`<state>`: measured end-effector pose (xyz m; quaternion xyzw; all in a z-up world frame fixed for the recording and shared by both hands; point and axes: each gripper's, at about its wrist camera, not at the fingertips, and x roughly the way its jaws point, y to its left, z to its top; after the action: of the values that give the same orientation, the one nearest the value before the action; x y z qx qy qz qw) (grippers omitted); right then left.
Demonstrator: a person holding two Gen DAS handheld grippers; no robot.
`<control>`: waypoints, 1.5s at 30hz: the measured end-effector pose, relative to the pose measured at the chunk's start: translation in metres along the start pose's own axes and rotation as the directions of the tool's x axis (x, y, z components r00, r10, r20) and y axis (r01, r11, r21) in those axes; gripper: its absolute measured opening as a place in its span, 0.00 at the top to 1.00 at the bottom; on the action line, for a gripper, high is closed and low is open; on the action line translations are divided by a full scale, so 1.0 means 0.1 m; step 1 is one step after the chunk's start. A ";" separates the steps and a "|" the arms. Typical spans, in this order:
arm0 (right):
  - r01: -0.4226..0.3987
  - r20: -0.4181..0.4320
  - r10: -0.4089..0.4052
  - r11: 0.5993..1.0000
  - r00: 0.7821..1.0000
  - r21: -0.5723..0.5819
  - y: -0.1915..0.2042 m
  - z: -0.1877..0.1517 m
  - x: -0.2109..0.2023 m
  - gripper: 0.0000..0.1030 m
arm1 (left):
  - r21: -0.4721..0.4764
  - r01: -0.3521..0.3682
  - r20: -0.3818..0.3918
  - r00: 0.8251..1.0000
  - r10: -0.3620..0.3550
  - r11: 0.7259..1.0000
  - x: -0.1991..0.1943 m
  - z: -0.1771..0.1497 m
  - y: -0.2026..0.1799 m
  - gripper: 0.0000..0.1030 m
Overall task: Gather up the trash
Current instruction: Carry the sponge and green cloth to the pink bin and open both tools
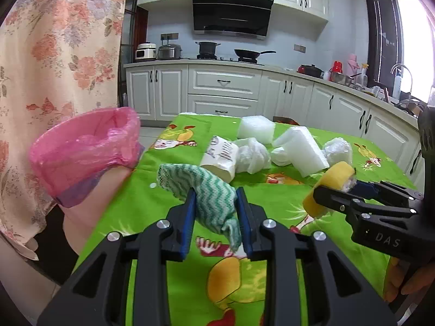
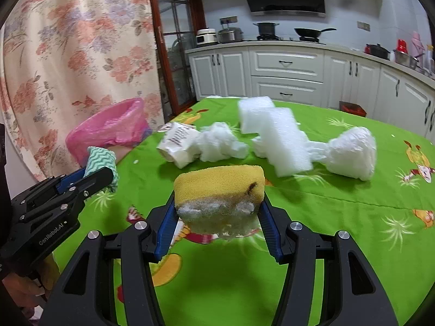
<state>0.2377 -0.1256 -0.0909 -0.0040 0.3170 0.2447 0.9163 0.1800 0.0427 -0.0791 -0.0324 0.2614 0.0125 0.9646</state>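
My left gripper (image 1: 214,198) is shut on a green-and-white wavy cloth (image 1: 201,187) and holds it above the green tablecloth (image 1: 272,198); it also shows in the right wrist view (image 2: 100,174). My right gripper (image 2: 218,203) is shut on a worn yellow sponge (image 2: 220,190), also seen in the left wrist view (image 1: 330,187). A bin lined with a pink bag (image 1: 84,154) stands off the table's left edge, also in the right wrist view (image 2: 108,130). Loose trash lies mid-table: a crumpled paper pack (image 2: 178,144), a white tissue wad (image 2: 220,144), white foam blocks (image 2: 282,141) and a wrapped plastic ball (image 2: 352,152).
A floral curtain (image 1: 54,54) hangs behind the bin. White kitchen cabinets (image 1: 223,92) and a counter with pots run behind the table. The table's left edge (image 1: 108,217) drops off beside the bin.
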 end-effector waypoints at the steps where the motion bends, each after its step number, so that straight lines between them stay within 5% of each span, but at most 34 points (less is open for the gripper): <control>1: -0.006 -0.003 0.006 1.000 1.000 -0.009 0.05 0.01 0.01 0.48 | 0.000 -0.003 0.005 1.000 0.003 1.000 -0.03 0.00 0.03 0.73; 13: -0.084 -0.020 0.082 0.992 0.996 -0.091 0.42 0.16 0.19 0.48 | -0.018 -0.061 0.057 0.996 0.062 0.998 -0.22 0.07 0.42 0.72; 27: -0.205 0.001 0.210 0.958 0.978 -0.202 1.08 0.86 0.70 0.48 | -0.041 -0.176 0.137 0.974 0.180 0.983 -0.29 0.54 1.19 0.72; 45: -0.352 -0.034 0.356 0.902 0.934 -0.248 1.83 1.68 1.63 0.43 | -0.074 -0.250 0.096 0.962 0.257 0.965 0.25 1.09 2.24 0.68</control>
<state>0.3631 0.1354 -0.0242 -0.0604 0.2736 0.4449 0.8506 0.2471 0.2738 -0.0103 -0.0273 0.2119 0.1456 0.9660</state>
